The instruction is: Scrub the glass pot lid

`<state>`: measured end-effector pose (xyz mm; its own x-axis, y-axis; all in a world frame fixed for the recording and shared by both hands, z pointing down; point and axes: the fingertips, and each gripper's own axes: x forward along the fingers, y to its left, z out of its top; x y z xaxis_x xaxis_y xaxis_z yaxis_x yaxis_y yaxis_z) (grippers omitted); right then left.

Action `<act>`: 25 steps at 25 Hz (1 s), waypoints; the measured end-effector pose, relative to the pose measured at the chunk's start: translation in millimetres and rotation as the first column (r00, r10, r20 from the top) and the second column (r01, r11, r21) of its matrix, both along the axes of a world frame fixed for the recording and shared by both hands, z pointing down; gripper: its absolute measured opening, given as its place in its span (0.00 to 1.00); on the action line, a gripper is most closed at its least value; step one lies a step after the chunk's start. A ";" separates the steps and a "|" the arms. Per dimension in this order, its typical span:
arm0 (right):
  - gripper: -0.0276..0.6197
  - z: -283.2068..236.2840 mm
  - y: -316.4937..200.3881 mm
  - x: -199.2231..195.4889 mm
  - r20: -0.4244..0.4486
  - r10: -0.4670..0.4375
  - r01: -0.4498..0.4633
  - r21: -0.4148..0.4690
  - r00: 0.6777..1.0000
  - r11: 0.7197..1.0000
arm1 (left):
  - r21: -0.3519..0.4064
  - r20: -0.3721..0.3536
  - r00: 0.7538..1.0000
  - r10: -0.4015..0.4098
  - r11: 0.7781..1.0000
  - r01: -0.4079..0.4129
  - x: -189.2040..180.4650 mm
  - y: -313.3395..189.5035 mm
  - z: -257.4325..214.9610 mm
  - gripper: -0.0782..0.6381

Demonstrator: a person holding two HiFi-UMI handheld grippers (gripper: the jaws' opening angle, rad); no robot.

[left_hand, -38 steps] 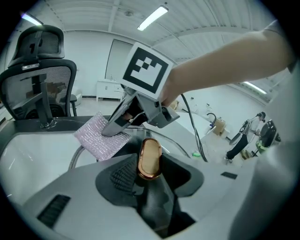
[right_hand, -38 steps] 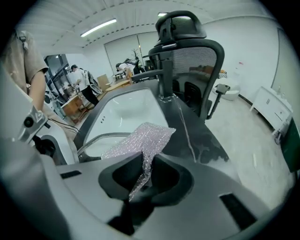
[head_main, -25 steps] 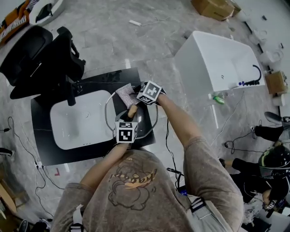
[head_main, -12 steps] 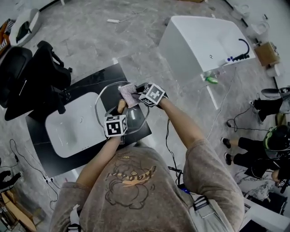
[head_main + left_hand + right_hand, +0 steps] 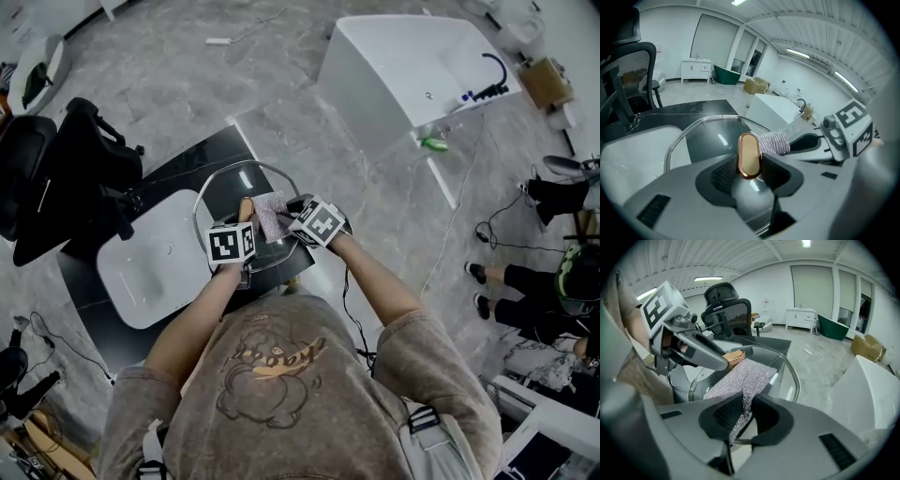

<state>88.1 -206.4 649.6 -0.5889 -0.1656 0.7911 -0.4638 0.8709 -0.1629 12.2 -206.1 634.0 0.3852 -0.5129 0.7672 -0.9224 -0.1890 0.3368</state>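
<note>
The glass pot lid (image 5: pixel 225 187) with a metal rim is held tilted over the black counter. My left gripper (image 5: pixel 749 165) is shut on the lid's copper-coloured knob (image 5: pixel 749 154); the knob (image 5: pixel 246 208) shows beyond its marker cube in the head view. My right gripper (image 5: pixel 744 414) is shut on a silvery mesh scrubbing cloth (image 5: pixel 740 380), which lies against the lid's glass (image 5: pixel 785 376) next to the knob (image 5: pixel 733 356). In the head view the cloth (image 5: pixel 271 216) sits between the two grippers. The cloth (image 5: pixel 773 141) also shows in the left gripper view, to the right of the knob.
A white basin (image 5: pixel 150 267) is set in the black counter (image 5: pixel 202 159) left of the lid. Black office chairs (image 5: pixel 66 178) stand at the left. A white bathtub (image 5: pixel 412 70) stands on the grey floor at the upper right. A person (image 5: pixel 548 300) sits at the right edge.
The lid and both grippers have shifted left and up in the head view as the camera moved. The cloth has slid from the lid's far left part to right beside the knob.
</note>
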 end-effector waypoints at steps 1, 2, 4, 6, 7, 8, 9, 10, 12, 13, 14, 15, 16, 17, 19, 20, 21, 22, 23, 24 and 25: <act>0.17 0.3 8.1 0.7 0.003 0.011 -0.011 -0.013 1.000 1.000 | -0.011 -0.003 1.000 0.004 1.000 -0.004 0.0 0.1 -0.1 0.36; 0.17 1.2 16.4 0.9 0.005 0.021 -0.021 -0.024 1.000 0.999 | -0.023 -0.007 1.000 0.008 1.000 -0.008 -0.2 0.1 0.0 0.36; 0.17 3.9 33.2 0.1 0.002 0.029 -0.029 -0.044 1.000 0.999 | -0.045 -0.011 1.000 0.014 0.999 -0.014 -0.8 0.2 0.4 0.36; 0.17 5.2 49.3 -3.1 -0.016 0.017 -0.018 -0.055 1.000 0.998 | -0.057 -0.013 1.000 0.013 0.998 -0.014 -1.4 0.2 0.8 0.36; 0.17 5.1 56.0 -5.5 -0.033 0.006 -0.008 -0.053 0.999 0.999 | -0.060 -0.011 1.000 0.012 0.998 -0.012 -1.5 0.1 0.8 0.36; 0.17 5.1 60.8 -7.9 -0.052 -0.003 0.001 -0.043 0.999 0.999 | -0.062 -0.009 1.000 0.010 0.998 -0.010 -1.5 0.1 0.7 0.36; 0.17 5.1 64.2 -10.5 -0.069 -0.011 0.008 -0.032 0.998 0.999 | -0.064 -0.007 1.000 0.008 0.998 -0.008 -1.3 0.2 0.5 0.36; 0.17 5.3 67.7 -14.1 -0.080 -0.019 0.017 -0.028 0.997 0.999 | -0.067 -0.008 1.000 0.005 0.998 -0.005 -1.1 0.4 0.3 0.36; 0.17 5.9 76.5 -24.3 -0.085 -0.041 0.038 -0.041 0.996 0.998 | -0.075 -0.014 1.000 -0.001 0.997 0.000 -0.6 0.8 -0.3 0.36; 0.17 5.7 80.8 -29.2 -0.088 -0.055 0.051 -0.042 0.995 0.998 | -0.077 -0.015 1.000 -0.002 0.997 0.001 -0.1 1.0 -0.5 0.36; 0.17 5.4 84.2 -32.2 -0.095 -0.064 0.060 -0.038 0.993 0.997 | -0.078 -0.014 1.000 -0.002 0.997 0.001 0.5 1.2 -0.7 0.36; 0.17 5.2 86.0 -33.4 -0.102 -0.066 0.063 -0.032 0.993 0.998 | -0.077 -0.011 1.000 -0.002 0.997 0.001 1.0 1.3 -0.8 0.36; 0.17 5.3 86.7 -33.4 -0.103 -0.061 0.058 -0.032 0.993 0.998 | -0.076 -0.010 1.000 -0.003 0.997 0.003 1.0 1.2 -1.0 0.36; 0.17 5.4 86.9 -33.1 -0.095 -0.051 0.047 -0.040 0.994 0.998 | -0.076 -0.008 1.000 -0.005 0.997 0.005 0.7 1.0 -1.1 0.36; 0.17 4.2 88.0 -32.5 -0.055 -0.014 0.010 -0.086 0.998 0.996 | -0.076 -0.011 1.000 -0.010 0.997 0.009 0.1 1.0 -0.8 0.36; 0.17 1.7 89.5 -32.7 -0.022 0.008 -0.011 -0.118 1.000 0.993 | -0.079 -0.015 1.000 -0.012 0.997 0.010 0.4 1.2 -0.5 0.36; 0.17 -2.5 92.2 -33.9 0.016 0.029 -0.026 -0.155 0.999 0.988 | -0.083 -0.022 1.000 -0.014 0.996 0.012 0.8 1.2 -0.3 0.36; 0.17 -7.6 96.0 -36.4 0.054 0.046 -0.035 -0.189 0.998 0.981 | -0.089 -0.030 0.999 -0.017 0.996 0.015 0.9 1.0 -0.1 0.36; 0.17 -12.4 100.3 -40.2 0.086 0.058 -0.038 -0.218 0.995 0.975 | -0.094 -0.036 0.999 -0.020 0.995 0.017 0.6 0.7 -0.1 0.36; 0.17 -15.6 104.9 -44.7 0.111 0.065 -0.037 -0.238 0.992 0.971 | -0.097 -0.039 0.999 -0.021 0.995 0.018 0.1 0.4 -0.3 0.36; 0.17 -16.9 109.2 -49.4 0.126 0.071 -0.037 -0.252 0.989 0.967 | -0.097 -0.037 0.999 -0.018 0.995 0.015 -0.2 0.1 -0.4 0.36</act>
